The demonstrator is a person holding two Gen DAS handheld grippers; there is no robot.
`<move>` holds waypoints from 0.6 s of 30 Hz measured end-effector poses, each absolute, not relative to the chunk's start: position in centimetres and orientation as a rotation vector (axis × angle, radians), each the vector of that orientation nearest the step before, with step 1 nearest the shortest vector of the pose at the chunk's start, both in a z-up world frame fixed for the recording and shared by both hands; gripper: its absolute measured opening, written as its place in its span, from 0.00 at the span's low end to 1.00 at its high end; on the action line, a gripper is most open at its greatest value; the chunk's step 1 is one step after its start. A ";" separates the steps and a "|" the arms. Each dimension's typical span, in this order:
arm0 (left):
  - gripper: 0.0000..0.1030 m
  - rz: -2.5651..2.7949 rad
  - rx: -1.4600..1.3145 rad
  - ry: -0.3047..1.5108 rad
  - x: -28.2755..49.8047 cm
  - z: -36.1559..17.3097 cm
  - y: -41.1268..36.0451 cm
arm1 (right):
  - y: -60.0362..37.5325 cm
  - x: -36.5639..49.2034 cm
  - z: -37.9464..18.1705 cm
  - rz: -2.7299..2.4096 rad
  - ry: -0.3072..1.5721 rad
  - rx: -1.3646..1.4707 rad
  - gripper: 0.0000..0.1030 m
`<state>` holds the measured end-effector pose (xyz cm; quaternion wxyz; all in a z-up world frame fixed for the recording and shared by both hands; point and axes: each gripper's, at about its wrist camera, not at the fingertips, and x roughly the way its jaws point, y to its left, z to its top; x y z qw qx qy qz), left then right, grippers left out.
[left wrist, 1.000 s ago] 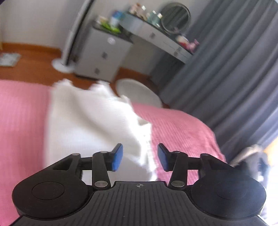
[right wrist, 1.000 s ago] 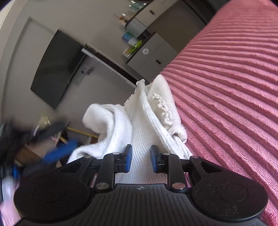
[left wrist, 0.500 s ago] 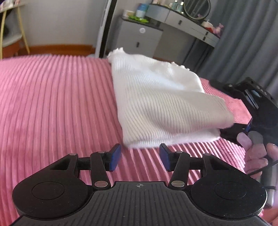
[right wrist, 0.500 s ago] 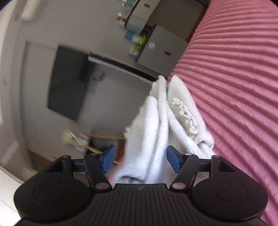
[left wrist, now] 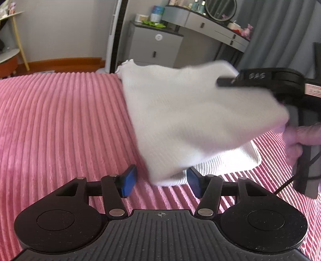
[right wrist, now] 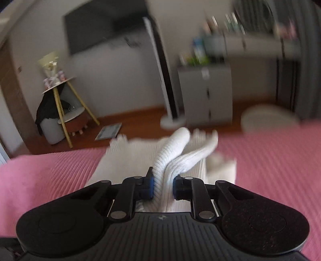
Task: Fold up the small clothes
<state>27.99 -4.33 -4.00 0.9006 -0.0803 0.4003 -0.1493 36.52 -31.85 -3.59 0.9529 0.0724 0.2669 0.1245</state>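
A white ribbed knit garment [left wrist: 192,116] lies on the pink ribbed bedspread [left wrist: 60,124], with its upper layer lifted and blurred. My left gripper [left wrist: 160,183] is open and empty, its blue pads just short of the garment's near corner. My right gripper [right wrist: 163,185] is shut on a bunched fold of the same garment [right wrist: 172,160] and holds it above the bed. The right gripper's black body [left wrist: 280,84] and the hand holding it show at the right of the left wrist view, over the cloth.
Beyond the bed's far edge stand a grey drawer cabinet [left wrist: 156,46], a white tower fan [left wrist: 114,36], a dressing table with a round mirror [left wrist: 220,8] and grey curtains [left wrist: 280,30]. A small round side table [right wrist: 58,96] stands at the left.
My right gripper was open around the fold half a second ago and is now shut on it, lifting and swinging the cloth. My left gripper stays open and has come closer to the garment's corner.
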 end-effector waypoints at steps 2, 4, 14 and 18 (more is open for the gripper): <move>0.58 -0.313 -0.188 0.834 28.1 -4.1 -3.9 | -32.2 36.3 -3.7 0.215 0.508 0.099 0.16; 0.58 -0.322 -0.204 0.839 28.1 -4.2 -3.6 | -32.6 36.3 -5.1 0.188 0.550 0.074 0.16; 0.64 -0.391 -0.358 0.838 27.8 -2.0 -0.4 | -36.1 30.3 -4.3 0.147 0.481 0.273 0.38; 0.73 -0.403 -0.456 0.801 28.8 -0.8 0.7 | -35.8 26.7 -4.2 0.272 0.429 0.335 0.35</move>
